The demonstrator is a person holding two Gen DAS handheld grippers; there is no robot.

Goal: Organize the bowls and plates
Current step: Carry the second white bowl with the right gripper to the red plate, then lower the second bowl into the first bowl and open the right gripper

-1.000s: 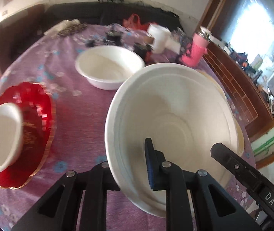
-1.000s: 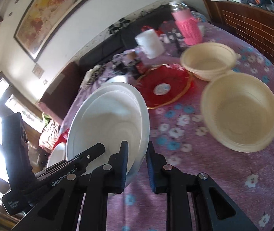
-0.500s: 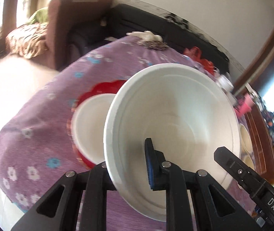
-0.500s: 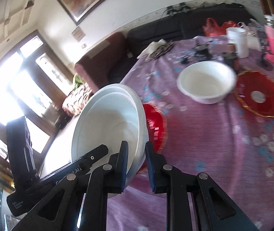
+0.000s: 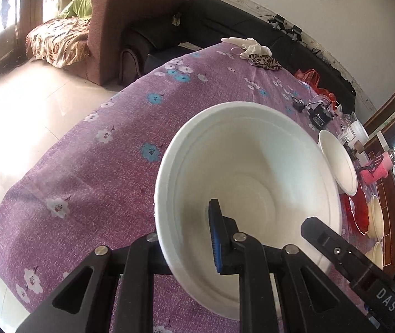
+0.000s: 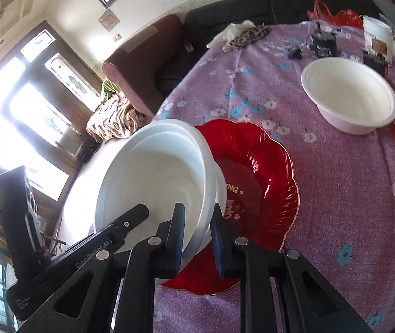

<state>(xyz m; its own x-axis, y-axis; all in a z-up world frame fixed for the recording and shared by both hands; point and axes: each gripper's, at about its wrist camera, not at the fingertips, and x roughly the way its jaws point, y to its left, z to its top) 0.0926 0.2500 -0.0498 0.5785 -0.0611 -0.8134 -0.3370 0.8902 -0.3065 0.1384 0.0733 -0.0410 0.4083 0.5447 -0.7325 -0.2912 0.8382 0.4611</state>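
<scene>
A: What's different from a moment ago?

B: Both hands have swung the white bowl [image 5: 248,166] across the table [image 5: 92,172], away from the far side with the cup and pink bottle and over to the near left edge. Before, the red plate sat off to the left with a small bowl on it; now, in the right wrist view, the red plate [image 6: 255,177] lies directly under and beside the bowl.

A: So what does that mean for the tidying?

B: I'd judge the bowl is about to be set down on that plate, pairing them. It isn't resting there yet as far as I can tell.

A: The grip?

B: The left tongs [image 5: 189,238] are nearly closed, pinching the bowl's near rim. The right tongs [image 6: 197,230] are also almost shut, clamped across the rim on the opposite side.

A: Which way does it face?

B: It's round, so no long axis. Its mouth is tilted, opening toward the left camera rather than straight up. Another white bowl [image 6: 350,100] sits upright toward the table's far right
</scene>
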